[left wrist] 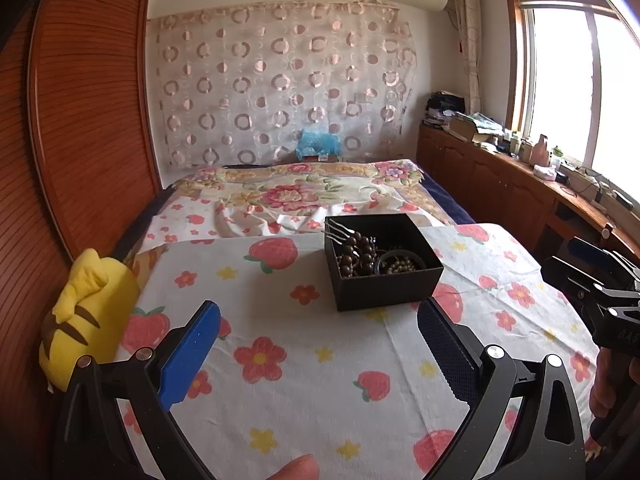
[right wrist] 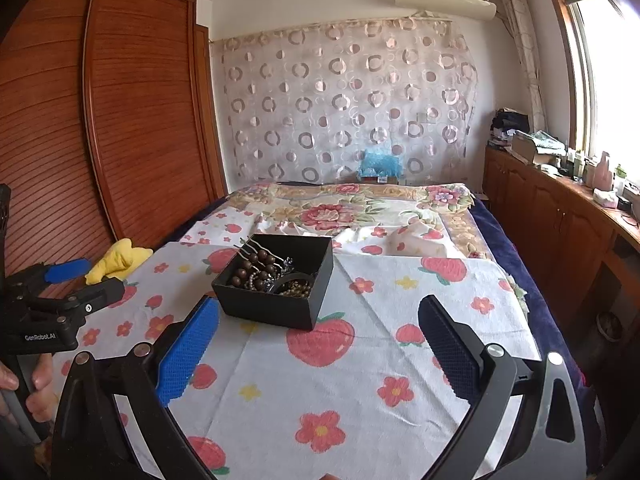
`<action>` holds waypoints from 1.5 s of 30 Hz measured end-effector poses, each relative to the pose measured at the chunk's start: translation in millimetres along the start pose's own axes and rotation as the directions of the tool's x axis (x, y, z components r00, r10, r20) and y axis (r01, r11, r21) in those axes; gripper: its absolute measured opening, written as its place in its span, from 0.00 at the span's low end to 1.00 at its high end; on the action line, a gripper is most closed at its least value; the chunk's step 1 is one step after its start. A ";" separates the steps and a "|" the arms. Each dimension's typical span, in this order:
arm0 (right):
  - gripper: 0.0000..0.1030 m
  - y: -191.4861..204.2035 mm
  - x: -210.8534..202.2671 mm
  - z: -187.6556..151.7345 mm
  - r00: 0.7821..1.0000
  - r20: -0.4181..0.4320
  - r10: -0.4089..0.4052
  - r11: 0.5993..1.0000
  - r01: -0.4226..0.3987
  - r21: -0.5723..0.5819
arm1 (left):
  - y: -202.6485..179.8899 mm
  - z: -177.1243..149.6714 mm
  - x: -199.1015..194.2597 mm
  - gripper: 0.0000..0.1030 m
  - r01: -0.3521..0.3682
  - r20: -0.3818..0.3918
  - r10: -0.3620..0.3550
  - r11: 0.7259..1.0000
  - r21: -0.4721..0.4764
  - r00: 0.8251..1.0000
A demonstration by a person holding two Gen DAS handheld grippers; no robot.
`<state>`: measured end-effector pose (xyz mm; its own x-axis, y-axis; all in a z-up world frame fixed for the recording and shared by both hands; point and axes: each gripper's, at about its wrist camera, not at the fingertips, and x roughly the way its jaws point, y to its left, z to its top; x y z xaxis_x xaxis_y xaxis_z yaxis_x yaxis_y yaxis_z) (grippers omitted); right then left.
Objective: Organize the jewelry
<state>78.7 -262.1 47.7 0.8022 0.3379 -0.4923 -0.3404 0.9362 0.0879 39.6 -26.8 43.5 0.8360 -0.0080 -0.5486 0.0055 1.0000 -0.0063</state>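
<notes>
Above a cloth-covered surface at the foot of a bed, the left claw (left wrist: 318, 332) hangs with its blue-padded fingers (left wrist: 192, 352) spread wide and nothing between them. The right claw (right wrist: 318, 334) hovers beside it, likewise spread and empty. Each claw shows at the edge of the other's view, held by a hand on a grip.

Just ahead of both claws sits a black box (left wrist: 384, 280), open at the top, resting on a white cloth (left wrist: 320, 380) printed with strawberries and red flowers. Inside the box lies the jewelry: a string of dark brown wooden beads (right wrist: 252, 268), a dark bangle (right wrist: 292, 280) around smaller olive beads, and silver hair pins (right wrist: 250, 248) leaning out over the far left rim.

A yellow plush toy (left wrist: 88, 312) lies at the left edge of the cloth, against a wooden wardrobe (right wrist: 140, 120). Beyond the box stretches the bed with a floral cover (left wrist: 304, 192). A wooden cabinet (left wrist: 500, 184) cluttered with bottles and boxes runs under the window on the right.
</notes>
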 end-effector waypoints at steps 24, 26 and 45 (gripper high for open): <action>0.97 0.3 2.2 -10.1 1.000 0.006 -0.025 1.000 0.025 0.009 | -1.9 -3.8 -5.5 0.92 -0.006 0.014 0.006 1.000 -0.004 1.000; 0.97 -0.1 2.1 -9.5 1.000 0.007 -0.025 1.000 0.025 0.011 | -2.5 -4.0 -5.7 0.92 -0.004 0.014 0.004 1.000 -0.004 1.000; 0.97 -1.0 2.4 -10.3 1.000 0.007 -0.024 1.000 0.024 0.013 | -2.1 -4.3 -5.5 0.92 -0.005 0.016 0.005 1.000 -0.003 1.000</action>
<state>75.9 -263.2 37.5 0.8137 0.3158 -0.4880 -0.3148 0.9452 0.0868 32.6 -28.8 43.0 0.8446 -0.0032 -0.5354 -0.0002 1.0000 -0.0063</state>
